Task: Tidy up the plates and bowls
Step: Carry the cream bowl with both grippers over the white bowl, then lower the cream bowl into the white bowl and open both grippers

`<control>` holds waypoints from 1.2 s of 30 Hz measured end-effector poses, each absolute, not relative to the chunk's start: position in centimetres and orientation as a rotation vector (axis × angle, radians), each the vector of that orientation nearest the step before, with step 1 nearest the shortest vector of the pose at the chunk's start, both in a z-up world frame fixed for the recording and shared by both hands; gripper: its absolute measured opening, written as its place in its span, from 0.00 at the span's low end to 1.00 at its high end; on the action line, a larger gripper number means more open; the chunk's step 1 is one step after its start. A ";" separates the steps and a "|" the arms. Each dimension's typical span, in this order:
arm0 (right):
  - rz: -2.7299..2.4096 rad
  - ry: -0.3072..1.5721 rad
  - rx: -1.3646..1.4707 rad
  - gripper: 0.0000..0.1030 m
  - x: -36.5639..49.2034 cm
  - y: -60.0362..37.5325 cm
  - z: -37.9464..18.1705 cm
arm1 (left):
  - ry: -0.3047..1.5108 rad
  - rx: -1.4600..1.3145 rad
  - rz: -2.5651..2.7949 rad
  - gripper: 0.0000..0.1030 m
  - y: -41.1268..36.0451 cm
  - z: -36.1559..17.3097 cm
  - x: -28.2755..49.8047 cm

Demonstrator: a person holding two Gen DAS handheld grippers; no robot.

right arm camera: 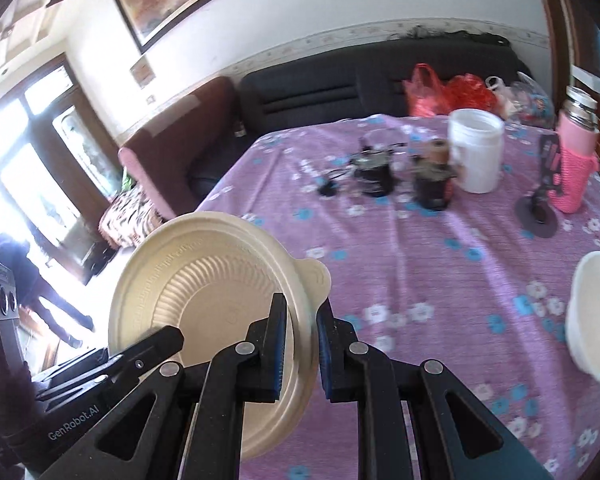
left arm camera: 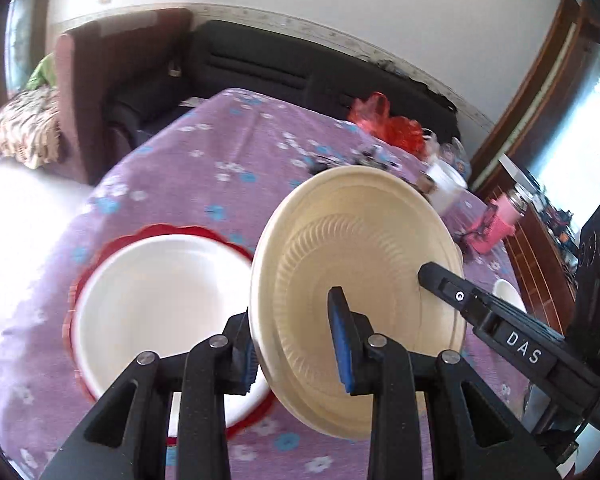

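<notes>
Between both grippers' jaws: cream bowl point(left arm camera: 356, 280), rim pinched, tilted above table.

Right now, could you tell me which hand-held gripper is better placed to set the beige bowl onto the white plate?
Left. The left hand-held gripper grips the beige bowl right beside the white plate. That plate is out of sight in the right wrist view, where the right hand-held gripper straddles the rim.
</notes>
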State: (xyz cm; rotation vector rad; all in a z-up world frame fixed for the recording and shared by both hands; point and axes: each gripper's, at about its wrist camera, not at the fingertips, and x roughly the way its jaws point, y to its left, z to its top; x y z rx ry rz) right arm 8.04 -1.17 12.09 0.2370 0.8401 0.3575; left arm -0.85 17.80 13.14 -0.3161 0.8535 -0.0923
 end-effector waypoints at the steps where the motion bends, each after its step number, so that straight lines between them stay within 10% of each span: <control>1: 0.372 0.850 0.238 0.15 8.0 -0.1 11.9 | 0.854 -0.330 -0.076 0.28 19.0 13.0 -1.1; 25: 0.428 0.923 0.122 0.15 9.2 11.4 7.7 | 0.872 -0.370 0.071 0.28 28.1 9.0 -1.7; 36: 0.422 0.895 0.047 0.15 8.7 12.7 7.2 | 0.852 -0.356 0.071 0.51 28.2 9.7 -2.5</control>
